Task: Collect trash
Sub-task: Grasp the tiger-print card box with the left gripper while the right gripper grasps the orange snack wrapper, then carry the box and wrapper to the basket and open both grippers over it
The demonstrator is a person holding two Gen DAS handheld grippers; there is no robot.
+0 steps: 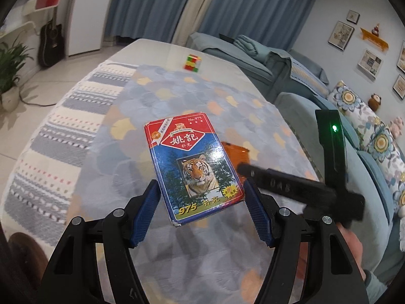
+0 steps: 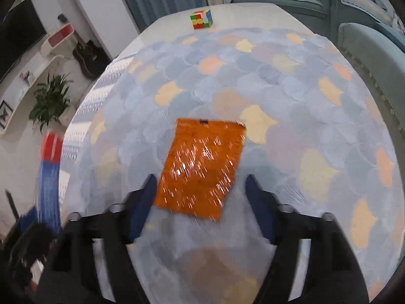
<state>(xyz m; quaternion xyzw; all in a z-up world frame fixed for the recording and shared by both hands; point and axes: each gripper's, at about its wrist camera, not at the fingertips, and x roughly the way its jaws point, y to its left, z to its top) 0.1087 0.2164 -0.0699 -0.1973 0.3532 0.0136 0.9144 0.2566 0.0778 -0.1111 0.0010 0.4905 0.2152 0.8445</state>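
item: playing-card box [image 1: 195, 167], tiger print, gripped between the fingers of the left gripper [image 1: 202, 210] and held clear above the table [image 1: 177, 93]. item: orange foil packet [image 2: 202, 167], lying flat on the patterned cloth [image 2: 291, 96]; the right gripper [image 2: 200, 207] hovers over it, fingers spread wide at either side, not pressing. item: puzzle cube [image 2: 201, 19], far edge, untouched. status: one piece lifted, the packet not yet taken; no bin visible.
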